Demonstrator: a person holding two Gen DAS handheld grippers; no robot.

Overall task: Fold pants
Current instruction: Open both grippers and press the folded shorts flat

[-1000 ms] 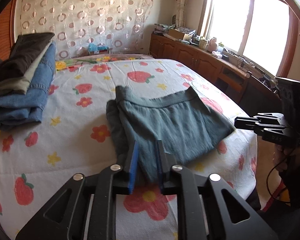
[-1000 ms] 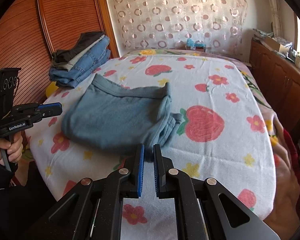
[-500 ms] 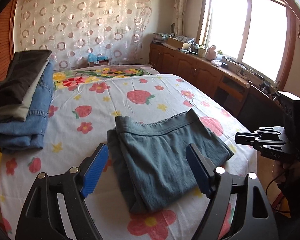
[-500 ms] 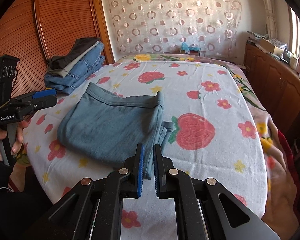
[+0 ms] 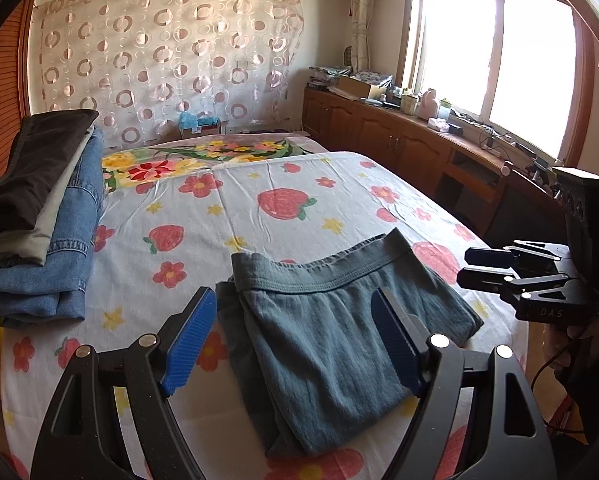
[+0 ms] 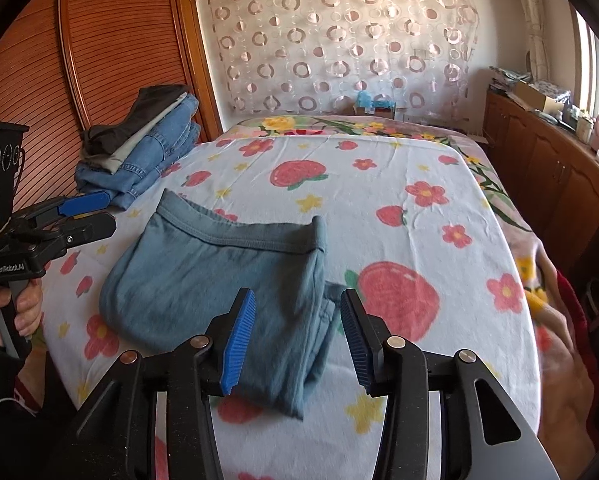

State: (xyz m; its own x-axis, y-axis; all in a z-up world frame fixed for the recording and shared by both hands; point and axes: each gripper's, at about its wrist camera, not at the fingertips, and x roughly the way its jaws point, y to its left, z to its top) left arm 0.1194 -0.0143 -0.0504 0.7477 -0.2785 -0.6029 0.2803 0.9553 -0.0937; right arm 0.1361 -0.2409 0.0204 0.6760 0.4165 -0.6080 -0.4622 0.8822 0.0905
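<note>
Folded teal pants (image 5: 339, 336) are seen lying flat on the flowered bed (image 5: 259, 208), near its front edge. The left gripper (image 5: 295, 340) is spread wide, and the right gripper (image 6: 295, 336) has just been opening; nothing is pinched. Both corners have been released, so the fold is judged finished.

Home bedroom. Bed w/ white strawberry-and-flower print sheet (image 5: 259, 216), stack of folded blue denim jeans & dark clothes (image 5: 39, 220) on it. Sheer circle-pattern curtain (image 6: 339, 40) on back wall, reddish slatted wood wardrobe door (image 6: 111, 48), low brown wood cabinets (image 5: 379, 136) w/ clutter under bright window (image 5: 499, 52).
</note>
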